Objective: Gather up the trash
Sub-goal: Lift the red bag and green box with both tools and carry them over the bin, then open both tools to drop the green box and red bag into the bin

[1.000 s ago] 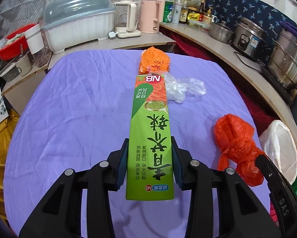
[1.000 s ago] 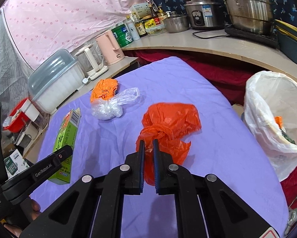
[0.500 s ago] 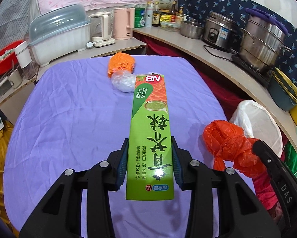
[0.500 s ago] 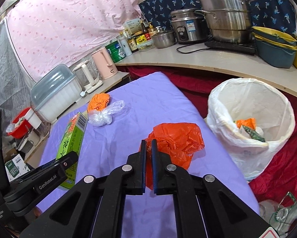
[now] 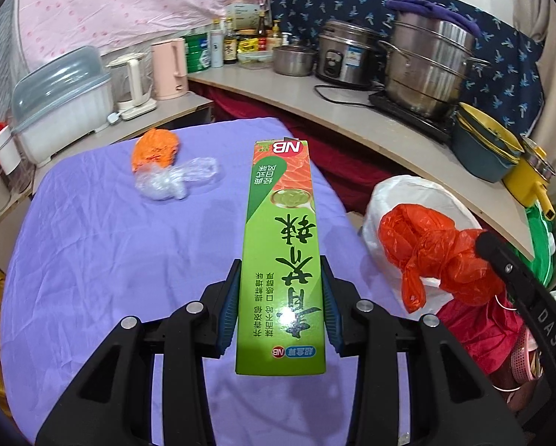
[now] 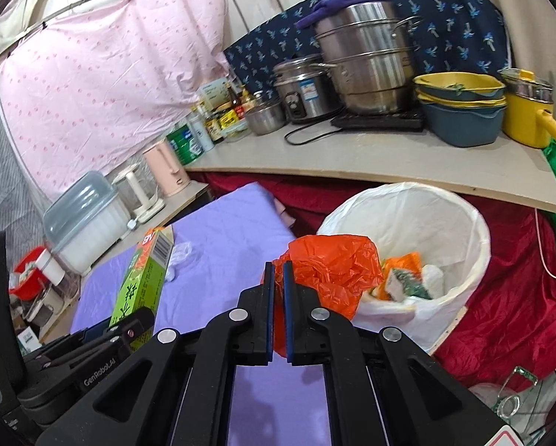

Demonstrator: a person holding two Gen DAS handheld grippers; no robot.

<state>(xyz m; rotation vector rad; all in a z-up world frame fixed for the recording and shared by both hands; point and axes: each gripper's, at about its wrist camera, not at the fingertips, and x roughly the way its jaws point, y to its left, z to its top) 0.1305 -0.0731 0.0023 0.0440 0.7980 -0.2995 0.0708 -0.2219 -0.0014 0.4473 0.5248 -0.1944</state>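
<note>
Trash bin (image 6: 459, 223), white-lined, sits below desk (image 5: 92, 245) edge, mouth up, some rubbish already in. Green carton (image 5: 281, 260) clamped at its near end by left tool (image 5: 280, 312), aloft over desk, long axis running straight out from jaws — easy end-first drop, I reckon. Orange bag (image 6: 333, 271) pinched in right tool (image 6: 276, 312), jaws near-shut on plastic, dangling at bin rim. Smaller orange wad (image 5: 155, 148) and clear bag (image 5: 174, 182) wait on desk.

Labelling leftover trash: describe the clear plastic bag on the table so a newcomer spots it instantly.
Find the purple-clothed table; near its far end two crumpled items touch. The clear plastic bag is the nearer one, just in front of the orange wrapper. It is the only see-through, colourless piece there.
</note>
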